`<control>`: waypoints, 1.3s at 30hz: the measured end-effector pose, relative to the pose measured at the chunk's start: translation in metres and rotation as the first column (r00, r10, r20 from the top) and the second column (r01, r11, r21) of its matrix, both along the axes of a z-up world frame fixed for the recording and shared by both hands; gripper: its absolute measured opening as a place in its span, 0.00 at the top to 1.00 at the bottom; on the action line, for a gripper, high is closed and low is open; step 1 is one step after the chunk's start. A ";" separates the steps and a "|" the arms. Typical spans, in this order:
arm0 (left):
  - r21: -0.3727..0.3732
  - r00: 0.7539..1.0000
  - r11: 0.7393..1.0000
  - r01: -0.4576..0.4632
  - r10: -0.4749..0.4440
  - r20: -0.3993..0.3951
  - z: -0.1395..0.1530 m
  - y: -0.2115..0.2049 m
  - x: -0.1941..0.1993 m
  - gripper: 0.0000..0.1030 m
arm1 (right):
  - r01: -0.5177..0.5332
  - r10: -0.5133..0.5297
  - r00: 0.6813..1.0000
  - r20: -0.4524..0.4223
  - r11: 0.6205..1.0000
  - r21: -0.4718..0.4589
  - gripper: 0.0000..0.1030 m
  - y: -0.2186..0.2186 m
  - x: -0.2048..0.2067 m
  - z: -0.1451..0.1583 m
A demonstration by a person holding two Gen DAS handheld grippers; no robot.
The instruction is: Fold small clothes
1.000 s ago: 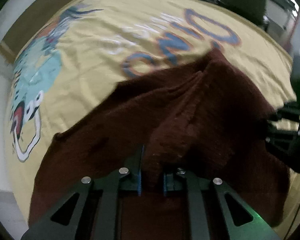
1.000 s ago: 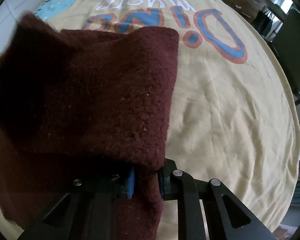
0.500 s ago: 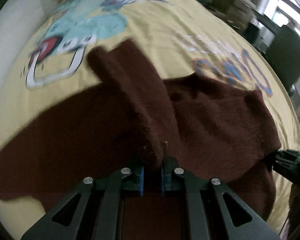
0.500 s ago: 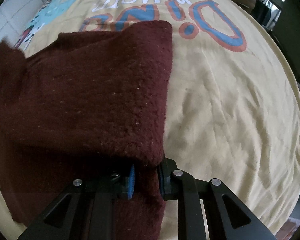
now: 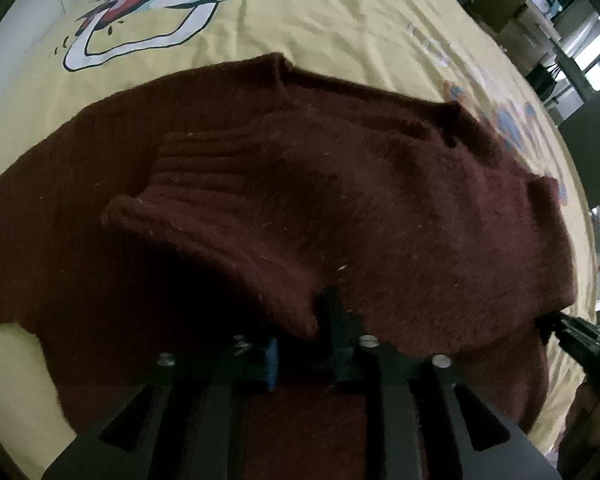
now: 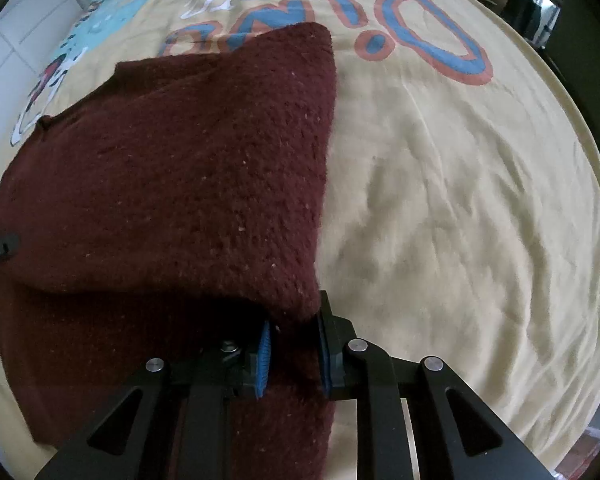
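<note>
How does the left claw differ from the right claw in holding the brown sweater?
The left claw has just been opening, a sweater fold lying loose between its jaws; the right claw pinches its fold firmly. The left claw's fold is ribbed; the right claw's is plain knit. Both point down at the yellow sheet.

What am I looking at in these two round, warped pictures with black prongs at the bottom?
Each picture comes from a fisheye camera on a hand-held two-finger gripper, looking along its fingers. One view shows the left gripper, the other the right gripper. Beneath them lies a yellow cartoon-printed sheet with a dark maroon knitted sweater on it. The right gripper pinches a folded-over edge of the sweater. The left gripper's jaws have just been opening, with a sweater fold between them, apparently letting go.
</note>
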State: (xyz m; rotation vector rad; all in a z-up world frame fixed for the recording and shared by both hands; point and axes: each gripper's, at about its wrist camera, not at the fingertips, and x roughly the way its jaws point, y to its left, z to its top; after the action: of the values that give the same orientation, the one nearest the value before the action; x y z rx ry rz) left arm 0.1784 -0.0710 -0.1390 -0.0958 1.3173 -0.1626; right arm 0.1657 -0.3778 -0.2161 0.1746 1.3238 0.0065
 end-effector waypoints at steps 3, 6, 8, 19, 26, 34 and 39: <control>0.048 1.000 0.999 -0.011 0.011 -0.005 0.001 0.013 -0.002 0.58 | 0.010 -0.010 1.000 0.003 1.000 0.013 0.80 -0.006 -0.001 -0.002; 0.064 0.999 0.997 -0.043 0.043 -0.008 0.005 0.035 -0.003 0.40 | 0.010 -0.010 1.000 0.004 1.000 0.017 0.78 -0.010 -0.004 -0.004; 0.064 0.998 0.996 -0.061 0.062 -0.014 0.008 0.052 -0.005 0.24 | 0.009 -0.009 1.000 0.004 1.000 0.009 0.76 -0.012 -0.007 -0.004; 0.015 0.992 0.993 -0.120 0.119 0.045 0.048 0.132 0.003 0.01 | 0.047 -0.044 0.998 0.048 0.997 -0.067 0.21 -0.021 -0.033 0.016; -0.045 0.996 0.997 -0.064 0.061 -0.064 0.008 0.106 0.042 0.01 | 0.085 -0.083 0.996 0.039 0.995 -0.043 0.20 -0.028 -0.051 0.020; 0.054 0.993 0.999 -0.007 0.013 -0.120 -0.029 0.074 0.058 0.06 | 0.076 -0.075 0.997 0.027 0.995 -0.061 0.20 -0.031 -0.055 0.022; 0.033 0.997 0.999 0.037 -0.035 -0.067 -0.018 0.066 0.048 0.65 | 0.097 -0.096 0.995 0.018 0.993 -0.061 0.20 -0.034 -0.043 0.012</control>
State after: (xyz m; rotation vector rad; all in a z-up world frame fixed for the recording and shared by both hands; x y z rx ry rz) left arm 0.2265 -0.0055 -0.1574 -0.0492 1.3885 -0.1686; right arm 0.1230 -0.4114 -0.2036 0.1856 1.2973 -0.1145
